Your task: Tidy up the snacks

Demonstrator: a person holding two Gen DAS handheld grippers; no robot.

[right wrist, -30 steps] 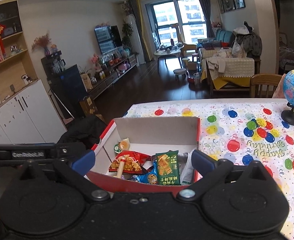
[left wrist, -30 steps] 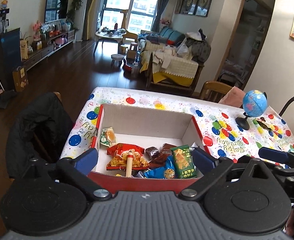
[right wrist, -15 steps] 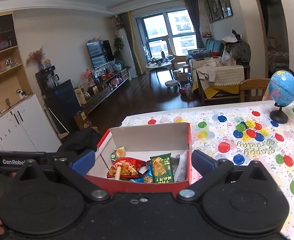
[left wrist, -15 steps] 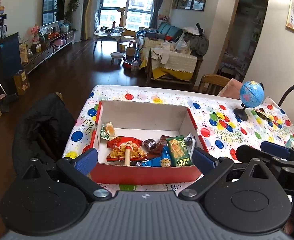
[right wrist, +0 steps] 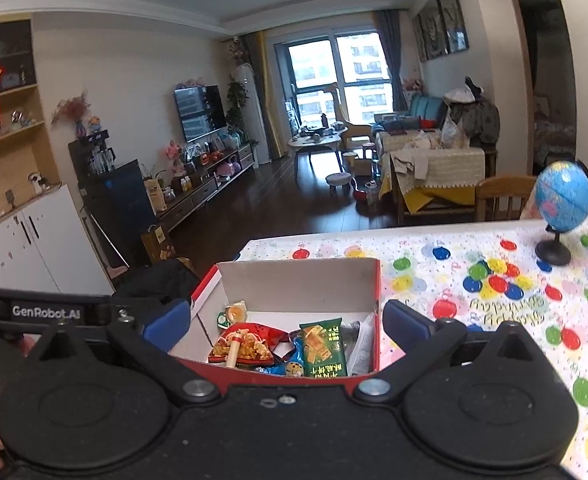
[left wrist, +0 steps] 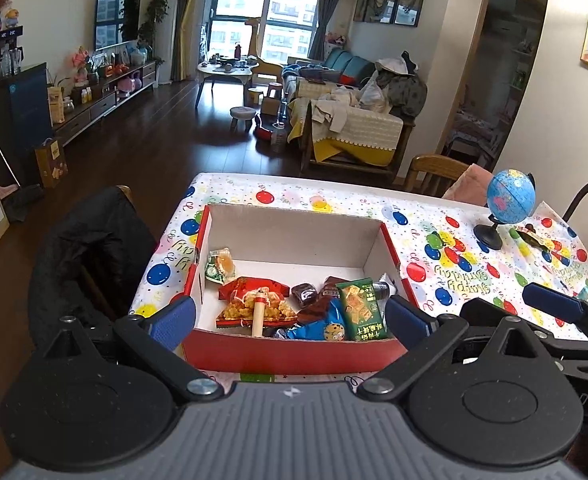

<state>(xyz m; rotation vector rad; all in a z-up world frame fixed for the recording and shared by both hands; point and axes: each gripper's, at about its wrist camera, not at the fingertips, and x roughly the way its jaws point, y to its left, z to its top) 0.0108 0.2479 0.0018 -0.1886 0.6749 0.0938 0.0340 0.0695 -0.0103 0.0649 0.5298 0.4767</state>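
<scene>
A red cardboard box (left wrist: 294, 354) (right wrist: 377, 316) with a white inside sits on the balloon-print tablecloth. It holds several snacks: a red packet (left wrist: 254, 300) (right wrist: 246, 344) with a pale stick on it, a green cracker pack (left wrist: 360, 308) (right wrist: 322, 346), a blue packet (left wrist: 322, 330), brown wrapped sweets (left wrist: 304, 294) and a small green-and-orange sweet (left wrist: 220, 266). My left gripper (left wrist: 290, 320) hangs open above the box's near wall, holding nothing. My right gripper (right wrist: 286, 326) is open too, over the same box, with nothing between its blue pads.
A small blue globe (left wrist: 508, 200) (right wrist: 562, 200) on a black stand sits on the table's (left wrist: 454, 276) far right. A chair draped with a black jacket (left wrist: 82, 248) stands at the table's left edge. Another wooden chair (left wrist: 434, 172) stands behind the table.
Both grippers have pulled back and risen from the box, which now looks smaller and farther. The snacks inside have not moved.
</scene>
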